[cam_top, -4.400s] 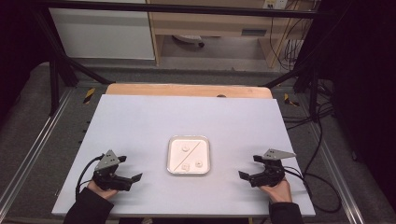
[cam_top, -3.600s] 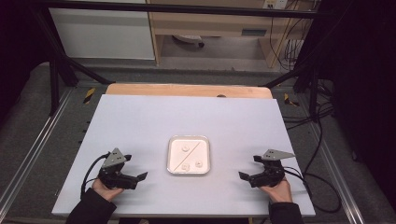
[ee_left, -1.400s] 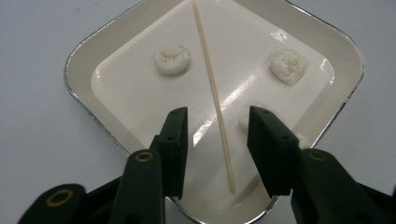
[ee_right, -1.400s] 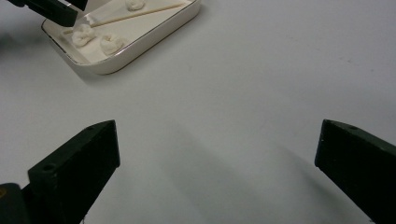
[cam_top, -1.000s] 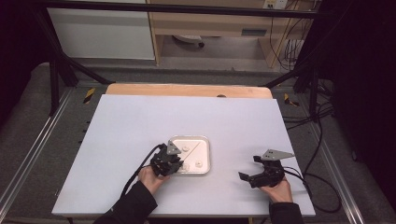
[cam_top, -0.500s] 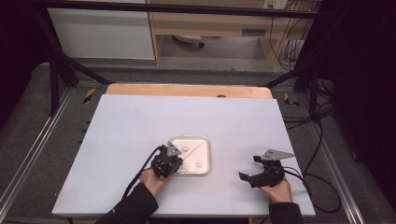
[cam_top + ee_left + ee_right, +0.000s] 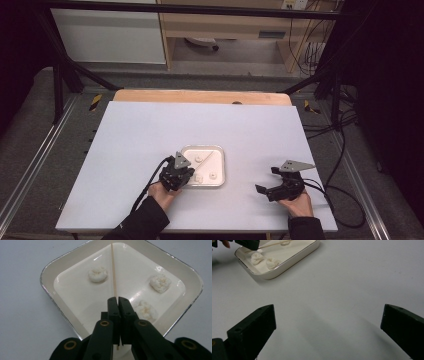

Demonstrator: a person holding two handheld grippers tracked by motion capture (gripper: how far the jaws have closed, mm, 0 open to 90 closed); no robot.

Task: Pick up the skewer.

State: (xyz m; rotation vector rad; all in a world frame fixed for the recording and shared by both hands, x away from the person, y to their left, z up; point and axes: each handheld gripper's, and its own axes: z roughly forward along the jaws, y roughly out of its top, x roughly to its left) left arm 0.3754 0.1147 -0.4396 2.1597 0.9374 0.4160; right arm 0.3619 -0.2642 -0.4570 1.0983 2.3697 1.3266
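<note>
Your left gripper (image 7: pixel 117 300) has clamped the skewer (image 7: pixel 113 270) inside the tray (image 7: pixel 47 282); lift it level next, while your right gripper (image 7: pixel 328 322) gapes empty.

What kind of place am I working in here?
Probably a lab recording bench, not a kitchen: a bare white table inside a black frame, loose cables beside it, one white tray.

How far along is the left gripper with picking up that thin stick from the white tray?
The reach is done: the left gripper is at the white tray, its jaws closed on the near end of the thin stick. The stick lies inside the tray, not yet lifted. Three white pieces sit untouched. The right gripper rests open on the table.
</note>
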